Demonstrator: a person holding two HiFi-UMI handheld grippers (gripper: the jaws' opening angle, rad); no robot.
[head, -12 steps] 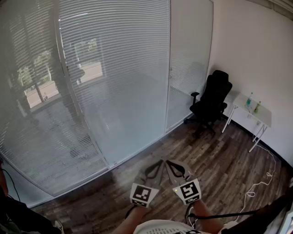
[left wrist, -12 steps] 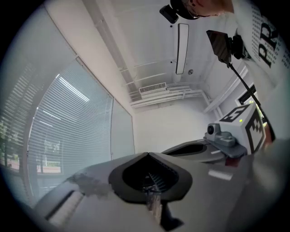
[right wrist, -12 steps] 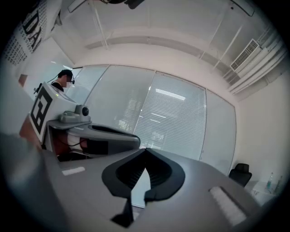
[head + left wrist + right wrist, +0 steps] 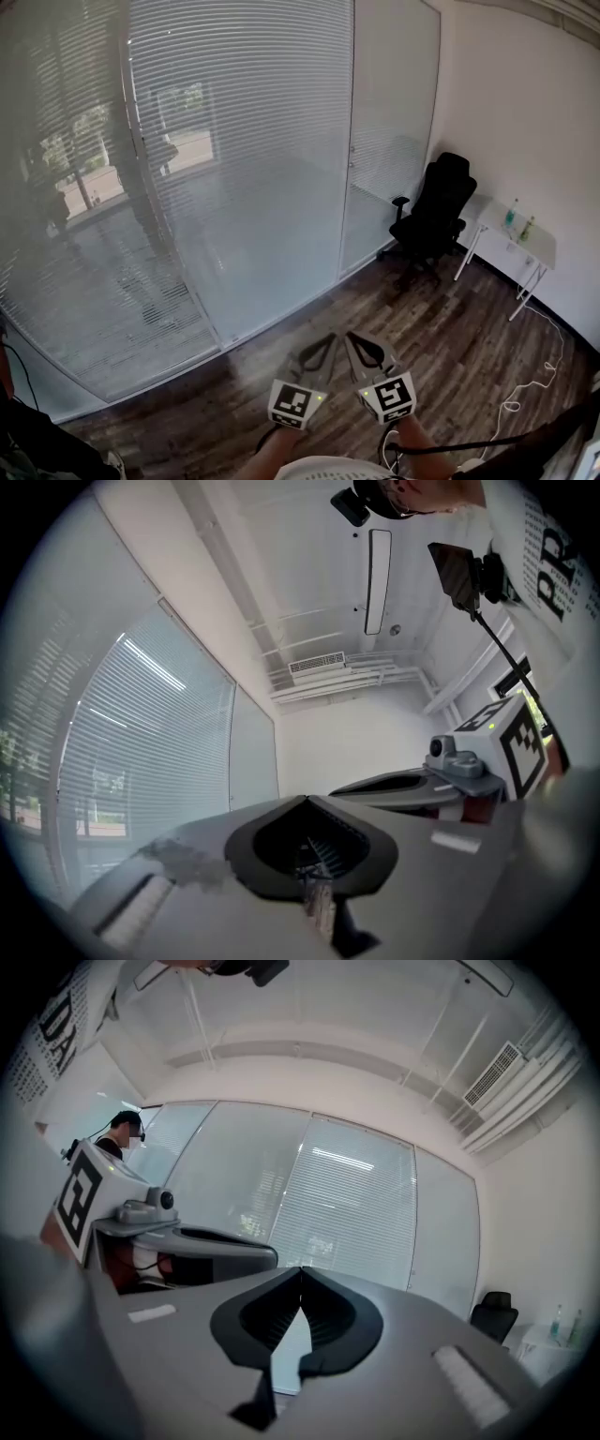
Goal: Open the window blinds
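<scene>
White slatted window blinds (image 4: pixel 244 141) hang fully lowered behind a tall glass wall across the room. They also appear in the left gripper view as blinds (image 4: pixel 141 733) and in the right gripper view as blinds (image 4: pixel 347 1204). Both grippers are held low and close together at the bottom of the head view, far from the glass. My left gripper (image 4: pixel 325 341) is shut with nothing between its jaws, as its own view (image 4: pixel 305 801) confirms. My right gripper (image 4: pixel 354 339) sits right beside it, also shut and empty (image 4: pixel 300 1270).
A black office chair (image 4: pixel 436 211) stands in the far right corner beside a small white table (image 4: pixel 520 239) with bottles. A narrow glass door panel (image 4: pixel 389 122) joins the blinds on the right. A white cable (image 4: pixel 530 375) trails over the wooden floor. A person (image 4: pixel 28 441) stands at the lower left.
The head view has shifted slightly; both grippers sit a little lower in the frame, still side by side and shut.
</scene>
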